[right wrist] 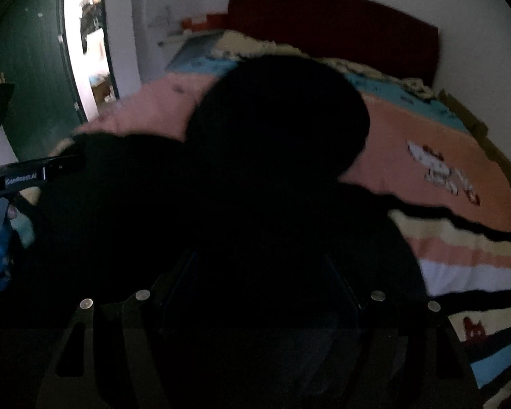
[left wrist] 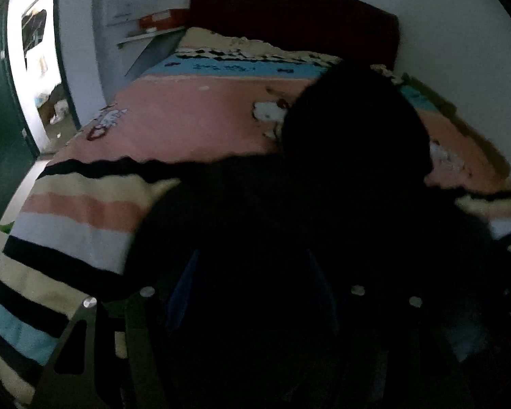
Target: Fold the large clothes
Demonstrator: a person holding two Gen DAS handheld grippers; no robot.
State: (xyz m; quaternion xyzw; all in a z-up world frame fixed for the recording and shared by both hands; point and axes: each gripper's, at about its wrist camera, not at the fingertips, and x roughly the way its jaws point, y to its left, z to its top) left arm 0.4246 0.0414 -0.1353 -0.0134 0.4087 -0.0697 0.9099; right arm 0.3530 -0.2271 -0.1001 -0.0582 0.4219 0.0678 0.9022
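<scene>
A large black garment (left wrist: 323,187) lies on the bed, its rounded hood-like part toward the headboard; it also fills the middle of the right wrist view (right wrist: 272,170). My left gripper (left wrist: 252,272) is low over the garment's near edge; its fingers are lost in the dark cloth. My right gripper (right wrist: 262,272) is likewise over the near edge, fingers barely visible against the black. The left gripper's body (right wrist: 30,173) shows at the far left of the right wrist view, at the garment's left side.
The bed carries a pink, blue and striped blanket (left wrist: 187,122) with a dark red headboard (left wrist: 289,17) against a white wall. An open green door (left wrist: 0,136) and bright doorway are at the left. A shelf (left wrist: 146,30) is beside the headboard.
</scene>
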